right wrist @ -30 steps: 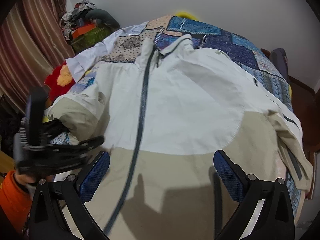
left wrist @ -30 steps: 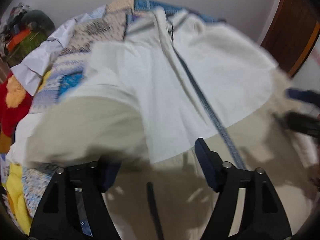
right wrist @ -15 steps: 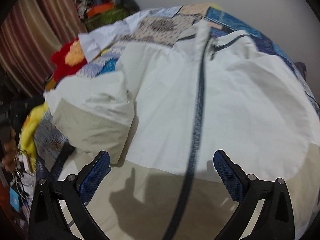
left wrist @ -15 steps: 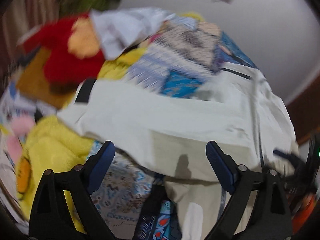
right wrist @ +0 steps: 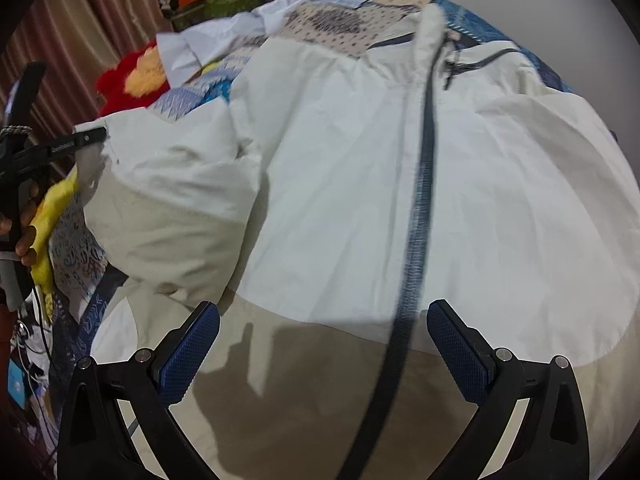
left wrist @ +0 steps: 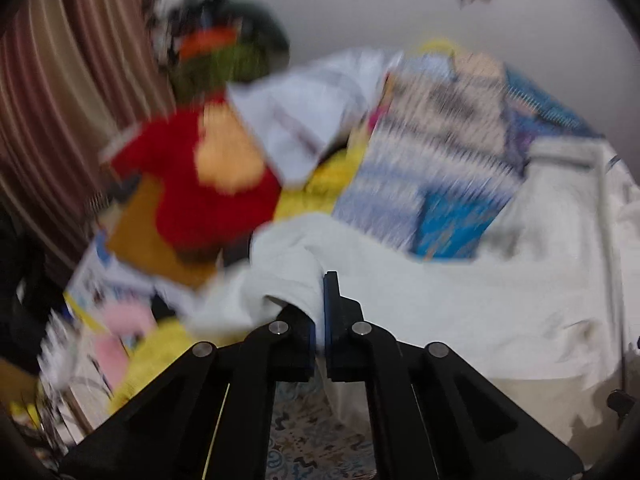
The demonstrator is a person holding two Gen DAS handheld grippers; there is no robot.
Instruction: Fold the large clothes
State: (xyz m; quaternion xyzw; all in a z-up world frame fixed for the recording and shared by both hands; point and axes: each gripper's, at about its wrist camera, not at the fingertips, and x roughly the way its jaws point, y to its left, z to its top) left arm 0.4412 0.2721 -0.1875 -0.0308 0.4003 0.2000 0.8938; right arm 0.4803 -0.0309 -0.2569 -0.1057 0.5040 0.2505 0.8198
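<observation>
A large white and beige jacket [right wrist: 340,184] with a dark blue zip [right wrist: 420,216] lies spread on the bed. Its left sleeve [right wrist: 168,208] is bunched at the bed's left edge. My left gripper [left wrist: 320,312] is shut on the white sleeve cloth [left wrist: 288,272]; it also shows at the far left of the right wrist view [right wrist: 90,136], touching the sleeve end. My right gripper [right wrist: 322,344] is open and empty, above the jacket's beige lower part.
A patchwork quilt [right wrist: 332,20] covers the bed. A red and yellow plush toy [left wrist: 208,184], a white shirt [left wrist: 304,120] and yellow cloth [left wrist: 320,192] lie at the left. Striped curtains [left wrist: 52,92] hang behind. Clutter sits on the floor at the left.
My left gripper has closed on the sleeve cloth; it was open half a second ago. The right wrist view has swung left along the jacket, its gripper still open.
</observation>
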